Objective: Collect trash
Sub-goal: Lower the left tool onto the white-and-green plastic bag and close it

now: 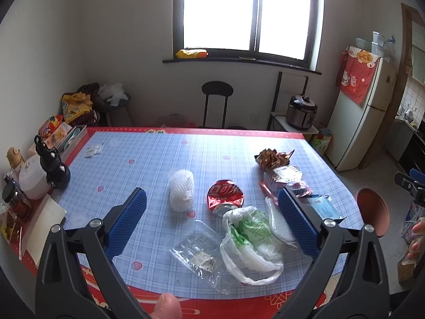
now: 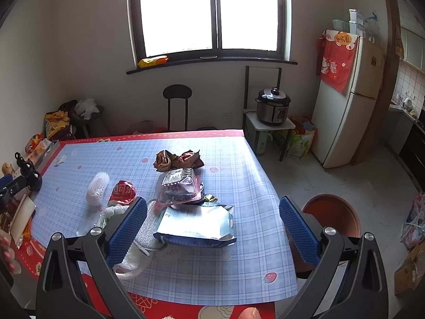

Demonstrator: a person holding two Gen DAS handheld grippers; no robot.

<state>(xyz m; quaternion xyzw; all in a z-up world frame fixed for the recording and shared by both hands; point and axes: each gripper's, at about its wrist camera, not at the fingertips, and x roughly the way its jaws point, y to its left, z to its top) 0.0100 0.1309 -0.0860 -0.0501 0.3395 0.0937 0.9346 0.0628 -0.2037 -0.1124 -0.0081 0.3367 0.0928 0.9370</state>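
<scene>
Trash lies scattered on the blue plaid tablecloth (image 1: 148,164). I see a white foam net sleeve (image 1: 181,191), a crushed red can (image 1: 225,195), a white and green plastic bag (image 1: 251,242) and a clear plastic wrapper (image 1: 198,252). My left gripper (image 1: 212,223) hangs open above the bag and wrapper, holding nothing. In the right wrist view a blue-silver pouch (image 2: 195,226), a pink snack pack (image 2: 179,186) and a crumpled brown wrapper (image 2: 178,160) lie ahead. My right gripper (image 2: 212,226) is open above the pouch, empty. A terracotta-coloured bin (image 2: 332,218) stands beside the table's right edge.
Bottles, a jar and snack packs (image 1: 34,175) crowd the table's left edge. A black stool (image 1: 216,98) stands behind the table. A rice cooker (image 2: 273,106) sits on a small stand, and a fridge (image 2: 342,101) stands at the right. A person's fingers (image 1: 417,236) show at the right edge.
</scene>
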